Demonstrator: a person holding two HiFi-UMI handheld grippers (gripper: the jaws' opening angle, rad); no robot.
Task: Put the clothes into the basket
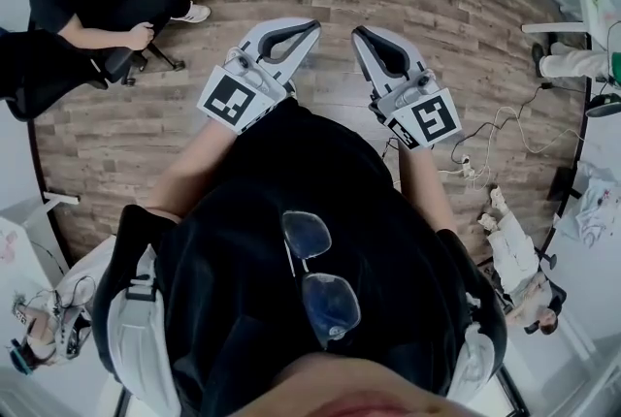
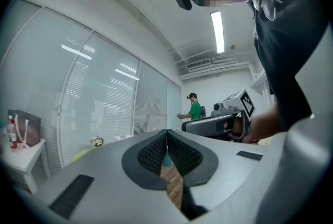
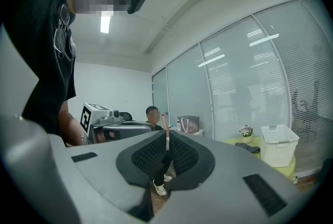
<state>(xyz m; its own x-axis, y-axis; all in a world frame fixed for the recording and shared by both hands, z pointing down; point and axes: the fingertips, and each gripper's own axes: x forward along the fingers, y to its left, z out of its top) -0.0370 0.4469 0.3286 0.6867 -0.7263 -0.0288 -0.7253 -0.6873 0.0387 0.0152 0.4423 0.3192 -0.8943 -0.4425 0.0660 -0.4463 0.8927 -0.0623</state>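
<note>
Left gripper (image 2: 167, 132), right gripper (image 3: 167, 133): jaws closed, empty.
Dark clothes (image 3: 247, 148) beside white plastic basket (image 3: 279, 144): likely soft, light; pinch a bunched fold.

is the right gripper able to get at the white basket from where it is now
Probably not yet. The right gripper, jaws shut and empty, is held level while the white basket stands far off on the yellow-green table. Only open floor seems to lie between, so walking closer should do.
</note>
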